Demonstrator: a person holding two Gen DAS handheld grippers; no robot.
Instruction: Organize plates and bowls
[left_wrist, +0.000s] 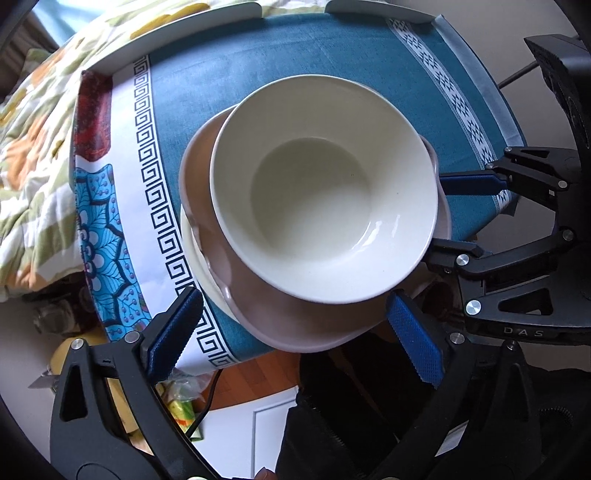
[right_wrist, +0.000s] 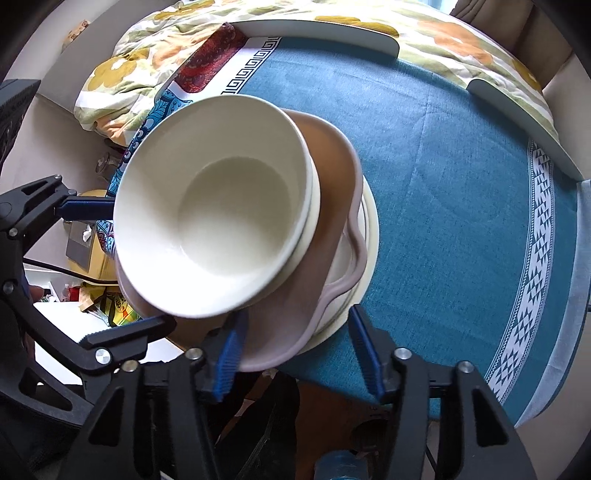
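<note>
Stacking near the edge of the blue tablecloth, a white bowl sits in a wavy pink plate on a cream plate; a second bowl rim shows under the first in the right view; the left gripper hangs spread wide above the stack, empty; the right gripper stands parted astride the pink plate's rim, pads clear.

Left claw & right claw both point down, jaws apart, gripping nothing.
</note>
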